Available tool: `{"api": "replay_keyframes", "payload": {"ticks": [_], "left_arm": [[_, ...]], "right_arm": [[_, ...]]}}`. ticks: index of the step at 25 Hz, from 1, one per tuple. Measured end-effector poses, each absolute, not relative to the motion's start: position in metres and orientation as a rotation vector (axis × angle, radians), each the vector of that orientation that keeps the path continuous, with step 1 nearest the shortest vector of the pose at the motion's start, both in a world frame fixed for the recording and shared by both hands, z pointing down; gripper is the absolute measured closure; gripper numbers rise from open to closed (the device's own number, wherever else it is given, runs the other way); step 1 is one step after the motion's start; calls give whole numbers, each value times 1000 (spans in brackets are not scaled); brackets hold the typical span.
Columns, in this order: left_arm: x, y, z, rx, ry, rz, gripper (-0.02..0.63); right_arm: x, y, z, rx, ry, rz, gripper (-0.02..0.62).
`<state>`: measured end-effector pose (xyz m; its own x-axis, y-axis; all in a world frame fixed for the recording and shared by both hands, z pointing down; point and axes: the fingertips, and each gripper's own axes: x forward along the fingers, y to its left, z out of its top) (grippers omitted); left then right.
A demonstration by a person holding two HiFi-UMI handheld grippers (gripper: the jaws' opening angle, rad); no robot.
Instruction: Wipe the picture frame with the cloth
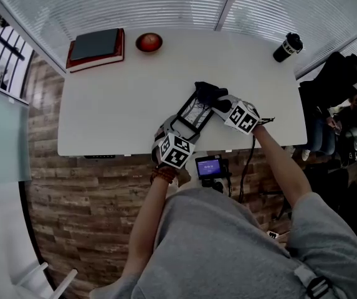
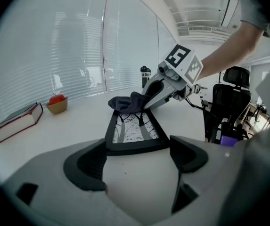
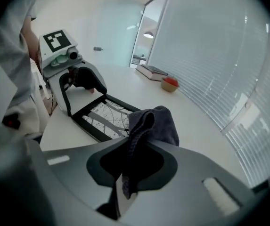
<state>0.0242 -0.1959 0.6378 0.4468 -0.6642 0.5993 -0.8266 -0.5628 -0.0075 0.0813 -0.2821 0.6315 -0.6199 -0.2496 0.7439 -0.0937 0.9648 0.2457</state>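
Cloth (image 3: 154, 124) against picture frame (image 1: 195, 112) on table (image 1: 116, 104).
Pinches cloth tight in right gripper (image 3: 134, 166); clasps frame's near end between left gripper's (image 2: 137, 157) wide jaws; cup (image 1: 287, 47) lettering unreadable.

The cloth (image 3: 156, 124) looks soft, the picture frame (image 2: 135, 146) matt, the table (image 1: 122, 104) smooth.

- We see 1 black picture frame (image 2: 132, 128) holding a black-and-white print of bare branches. It lies flat, its near short edge between the 2 jaws of the left gripper (image 2: 138, 150) and touching both.
- We see 1 dark grey cloth (image 3: 154, 122), bunched and folded, pinched in the right gripper (image 3: 134, 160). It rests on the frame's end farthest from the left gripper.
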Motion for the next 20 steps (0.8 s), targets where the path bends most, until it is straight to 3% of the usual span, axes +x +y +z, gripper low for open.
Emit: {"api": "replay_keyframes", "payload": {"ticks": [9,20], "left_arm": [[23,-197,637,2418,-1285,810,178],[23,-197,637,2422,-1284,811,179]], "right_arm": [[82,-271,631,485,-2251,7,549],[44,-211,629,317,-2365,322,549]]}}
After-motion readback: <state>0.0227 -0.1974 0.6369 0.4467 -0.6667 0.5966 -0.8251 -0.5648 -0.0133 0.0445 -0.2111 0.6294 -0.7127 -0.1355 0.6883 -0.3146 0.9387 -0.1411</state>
